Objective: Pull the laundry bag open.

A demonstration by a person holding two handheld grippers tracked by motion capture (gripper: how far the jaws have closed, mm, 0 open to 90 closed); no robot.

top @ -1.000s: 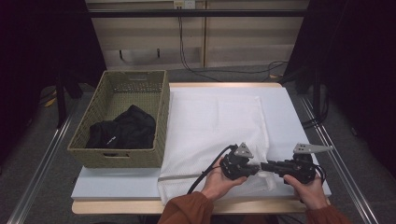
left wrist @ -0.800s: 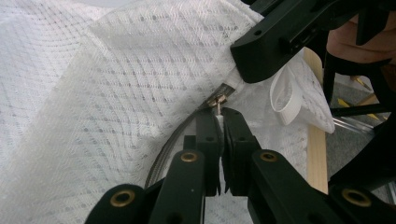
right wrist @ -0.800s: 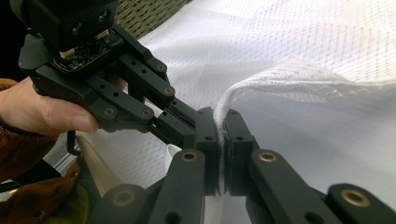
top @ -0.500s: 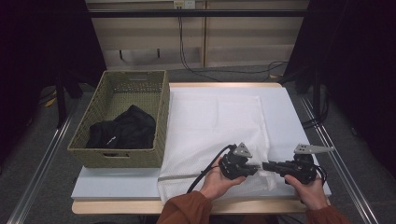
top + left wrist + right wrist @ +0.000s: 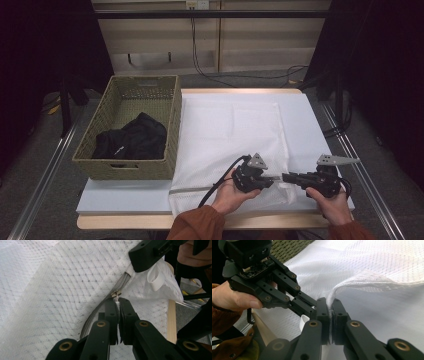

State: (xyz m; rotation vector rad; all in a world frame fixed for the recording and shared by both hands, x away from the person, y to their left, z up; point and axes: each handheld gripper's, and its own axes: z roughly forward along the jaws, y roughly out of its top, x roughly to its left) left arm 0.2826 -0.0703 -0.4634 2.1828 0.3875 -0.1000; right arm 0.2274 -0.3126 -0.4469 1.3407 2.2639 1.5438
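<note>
A white mesh laundry bag [image 5: 230, 130] lies flat on the table, its grey zipper [image 5: 195, 189] running along the near edge. At the front right, my left gripper [image 5: 272, 178] is shut on the small metal zipper pull [image 5: 115, 293], seen between its jaws in the left gripper view [image 5: 117, 302]. My right gripper [image 5: 286, 177] faces it tip to tip and is shut on a pinched fold of the bag's mesh [image 5: 332, 298] by the zipper's end. A white fabric loop [image 5: 155, 277] hangs there. Each hand holds its gripper low over the table's front edge.
A woven olive basket [image 5: 100, 165] stands at the left of the table with a black garment [image 5: 132, 140] inside. The table's wooden front edge [image 5: 150, 220] lies just under the hands. Metal rails run along both sides, and cables lie on the floor behind.
</note>
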